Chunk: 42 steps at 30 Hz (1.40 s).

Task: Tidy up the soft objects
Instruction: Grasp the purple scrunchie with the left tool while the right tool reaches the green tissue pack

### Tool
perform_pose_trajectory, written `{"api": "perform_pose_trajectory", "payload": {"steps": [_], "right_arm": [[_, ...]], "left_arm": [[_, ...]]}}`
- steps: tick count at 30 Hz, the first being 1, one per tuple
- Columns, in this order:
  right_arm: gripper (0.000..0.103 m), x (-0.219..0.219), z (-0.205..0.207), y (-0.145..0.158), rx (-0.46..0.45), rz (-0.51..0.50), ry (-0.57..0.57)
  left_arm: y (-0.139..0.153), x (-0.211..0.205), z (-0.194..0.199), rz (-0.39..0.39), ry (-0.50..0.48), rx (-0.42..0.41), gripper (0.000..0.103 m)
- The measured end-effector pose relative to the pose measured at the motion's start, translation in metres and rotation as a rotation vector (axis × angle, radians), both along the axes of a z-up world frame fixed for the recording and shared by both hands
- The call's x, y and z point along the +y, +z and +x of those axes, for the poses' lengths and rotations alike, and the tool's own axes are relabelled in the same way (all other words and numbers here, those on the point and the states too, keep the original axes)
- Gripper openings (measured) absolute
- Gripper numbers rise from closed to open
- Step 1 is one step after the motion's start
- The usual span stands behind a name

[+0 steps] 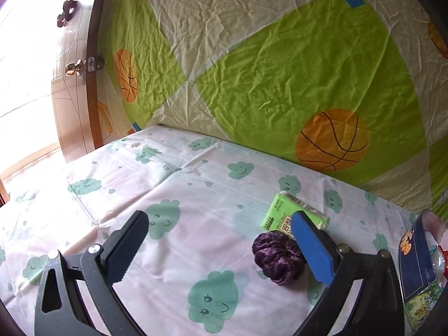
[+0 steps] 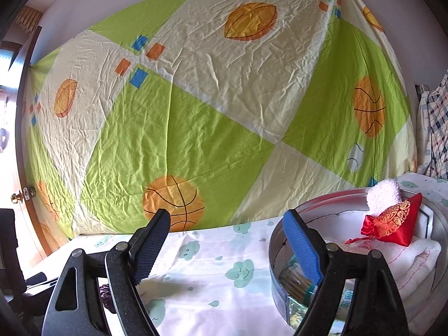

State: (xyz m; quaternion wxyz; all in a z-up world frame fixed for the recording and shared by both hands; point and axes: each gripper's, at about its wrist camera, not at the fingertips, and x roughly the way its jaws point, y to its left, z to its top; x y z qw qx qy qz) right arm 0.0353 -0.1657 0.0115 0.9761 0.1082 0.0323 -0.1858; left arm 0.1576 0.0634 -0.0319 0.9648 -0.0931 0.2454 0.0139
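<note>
Cloth with green cloud faces (image 1: pixel 196 224) covers the table; on it lie a purple scrunchie (image 1: pixel 277 260) and, just behind and touching it, a green tissue pack (image 1: pixel 282 212). The left gripper (image 1: pixel 221 224) hangs above the cloth with its jaws spread wide and nothing between them; its blue pad (image 1: pixel 313 249) sits in front of the scrunchie's right edge and the near corner of the tissue pack, while its black pad (image 1: pixel 131 246) stands well apart to the left. At the right edge of the left view a round tin (image 1: pixel 414 260) shows its dark printed wall. The right gripper (image 2: pixel 226 224) is likewise released and empty, its blue finger (image 2: pixel 302 249) crossing the near rim of the tin (image 2: pixel 275 252); inside the tin rest a white towel (image 2: pixel 414 263), a red and gold pouch (image 2: pixel 392 221) on top of it, and a white fluffy ball (image 2: pixel 383 196) just behind the pouch. A green and cream sheet with orange balls (image 2: pixel 196 106) hangs behind the table; a wooden door with a brass knob (image 1: pixel 74 68) stands at the left.
</note>
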Motion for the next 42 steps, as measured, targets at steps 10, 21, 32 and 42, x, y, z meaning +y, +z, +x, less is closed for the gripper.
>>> {"api": "perform_pose_trajectory", "payload": {"steps": [10,21,32,42], "right_arm": [[0.084,0.021,0.029,-0.004,0.053,0.023,0.053],[0.084,0.018,0.051,-0.01,0.102,0.088,0.092],[0.084,0.02,0.071,-0.014,0.169,0.115,0.15],[0.084,0.025,0.093,-0.019,0.26,0.13,0.232]], "left_arm": [[-0.011,0.003,0.02,0.002,-0.085,0.109,0.102],[-0.031,-0.051,0.043,0.134,-0.234,0.268,0.091],[-0.041,-0.046,0.053,0.017,-0.326,0.333,0.064],[-0.038,-0.024,0.052,-0.081,-0.342,0.326,0.035]]}}
